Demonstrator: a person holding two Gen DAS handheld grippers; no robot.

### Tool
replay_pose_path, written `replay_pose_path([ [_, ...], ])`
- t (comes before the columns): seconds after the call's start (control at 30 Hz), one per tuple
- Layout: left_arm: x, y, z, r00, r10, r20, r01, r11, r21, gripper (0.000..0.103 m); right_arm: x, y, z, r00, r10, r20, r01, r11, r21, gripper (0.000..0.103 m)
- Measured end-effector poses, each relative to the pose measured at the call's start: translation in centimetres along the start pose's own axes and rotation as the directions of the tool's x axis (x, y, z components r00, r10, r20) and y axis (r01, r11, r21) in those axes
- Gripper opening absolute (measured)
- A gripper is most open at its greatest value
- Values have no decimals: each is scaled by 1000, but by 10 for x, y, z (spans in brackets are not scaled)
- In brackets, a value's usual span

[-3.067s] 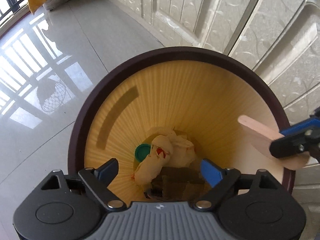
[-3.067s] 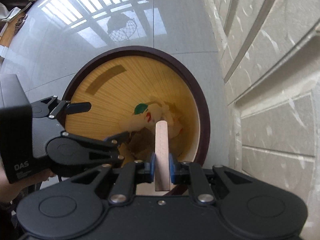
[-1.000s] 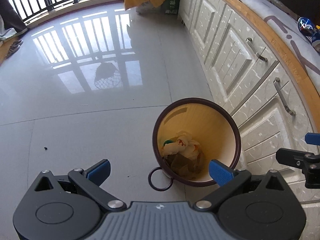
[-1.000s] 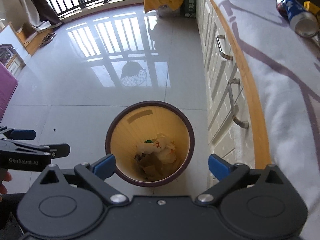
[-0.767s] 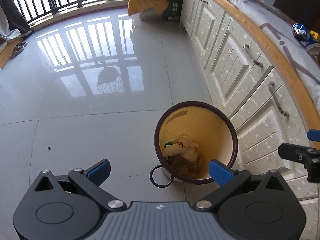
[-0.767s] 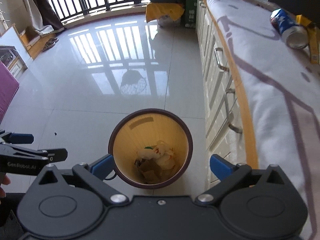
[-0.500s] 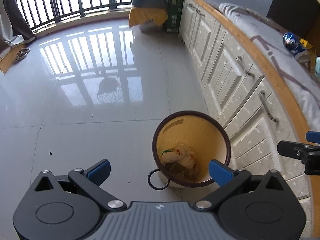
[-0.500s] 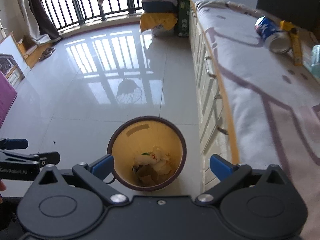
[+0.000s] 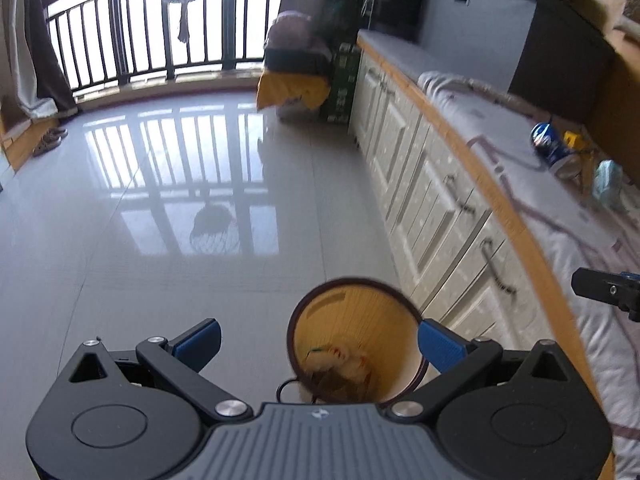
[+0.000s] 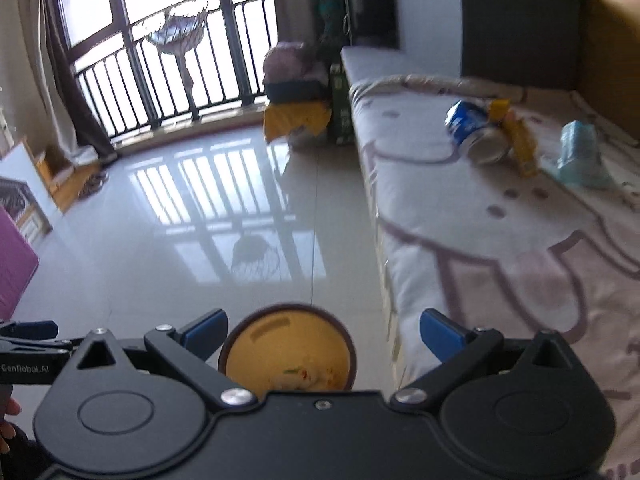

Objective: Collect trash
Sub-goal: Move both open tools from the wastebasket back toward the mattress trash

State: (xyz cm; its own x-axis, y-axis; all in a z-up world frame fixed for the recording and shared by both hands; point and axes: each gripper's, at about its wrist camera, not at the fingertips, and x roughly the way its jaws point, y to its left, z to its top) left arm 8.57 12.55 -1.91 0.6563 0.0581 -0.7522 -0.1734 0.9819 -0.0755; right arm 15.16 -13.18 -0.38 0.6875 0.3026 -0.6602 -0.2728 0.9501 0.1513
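Note:
A round bin (image 9: 356, 332) with a dark rim and a yellow inside stands on the floor beside the cabinets, with crumpled paper and scraps at its bottom; it also shows low in the right wrist view as the bin (image 10: 288, 340). My left gripper (image 9: 318, 340) hangs open above it, empty. My right gripper (image 10: 324, 330) is open and empty too. On the cloth-covered counter lie a blue can (image 10: 476, 132) on its side, a yellow wrapper (image 10: 516, 136) and a pale blue crumpled packet (image 10: 578, 152). The same blue can (image 9: 550, 146) shows far right in the left wrist view.
White cabinets (image 9: 432, 200) with handles run under the wooden counter edge (image 9: 500, 200). The glossy tiled floor (image 9: 160, 220) stretches to a balcony railing (image 9: 140, 60). A yellow-draped box (image 10: 296, 118) sits at the cabinets' far end. The other gripper's tip (image 9: 608, 290) shows over the counter.
The wooden stick held by the right gripper 3.1 s ago is gone and that gripper is open. Both grippers have risen away from the bin and tilted up toward the counter.

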Motion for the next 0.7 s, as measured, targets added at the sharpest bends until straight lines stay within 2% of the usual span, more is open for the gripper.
replay_pose_path([
  [0.27,-26,-38,20,990,-55,126,53,998,21,103,-35,-35,14,993,-40,108,35,998,51,103],
  [0.7,-36,-131,46,952,-189,241,154,975,158,103,-85,-132,21,956,-182,232,146,975,165,103],
])
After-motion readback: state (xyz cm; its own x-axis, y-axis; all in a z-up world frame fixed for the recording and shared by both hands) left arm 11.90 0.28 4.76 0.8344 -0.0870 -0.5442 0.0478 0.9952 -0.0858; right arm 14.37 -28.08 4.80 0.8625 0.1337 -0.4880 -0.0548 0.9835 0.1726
